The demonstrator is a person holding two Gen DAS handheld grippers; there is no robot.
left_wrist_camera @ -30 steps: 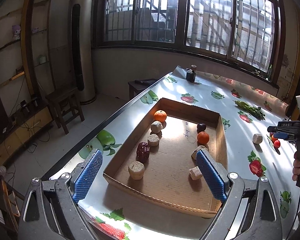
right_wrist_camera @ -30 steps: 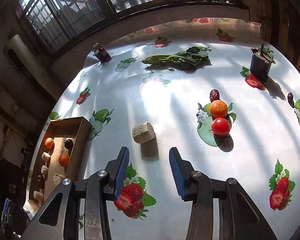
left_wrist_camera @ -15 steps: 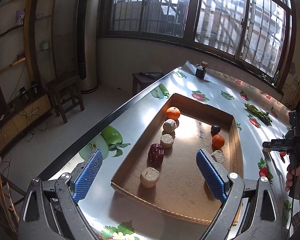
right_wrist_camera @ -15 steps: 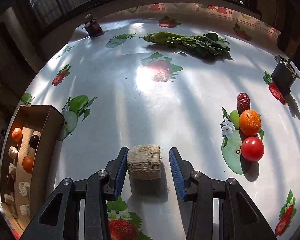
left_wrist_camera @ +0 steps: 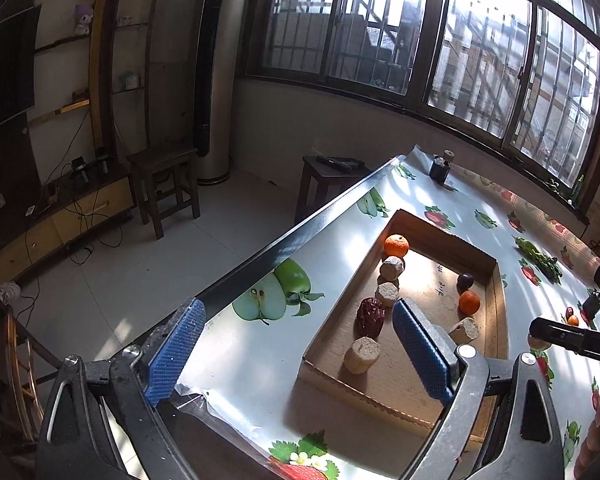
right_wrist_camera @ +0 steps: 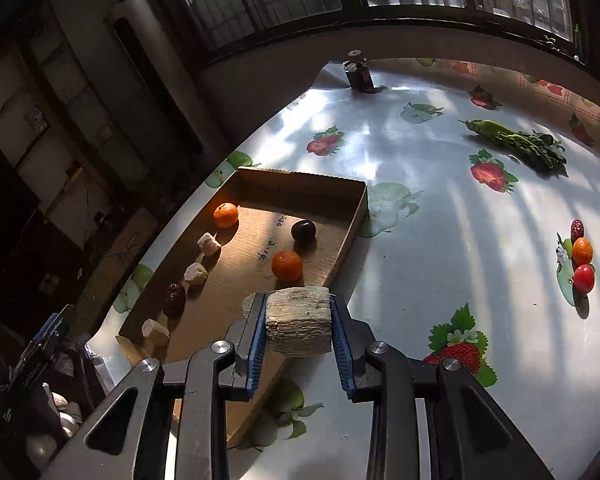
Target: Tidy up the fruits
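My right gripper [right_wrist_camera: 299, 338] is shut on a pale sugarcane chunk [right_wrist_camera: 299, 326] and holds it above the near right corner of the cardboard tray [right_wrist_camera: 350, 232]. The tray holds two oranges [right_wrist_camera: 287, 265], a dark plum [right_wrist_camera: 303, 230], a red date [right_wrist_camera: 175, 300] and several pale chunks [right_wrist_camera: 196, 273]. My left gripper [left_wrist_camera: 296, 350] is open and empty, over the table's left edge beside the tray [left_wrist_camera: 328, 344]. An orange [right_wrist_camera: 582, 251], a tomato [right_wrist_camera: 583, 278] and a date [right_wrist_camera: 576, 229] lie on the table at the right.
A bunch of green vegetables [right_wrist_camera: 516, 142] lies at the far right of the table. A small dark jar [right_wrist_camera: 358, 72] stands at the far corner. The table's left edge [left_wrist_camera: 300, 236] drops to the floor with stools [left_wrist_camera: 164, 184] beyond.
My right gripper closed on the pale chunk, lifted it off the table and carried it left to the tray. My left gripper drifted left, off the tray.
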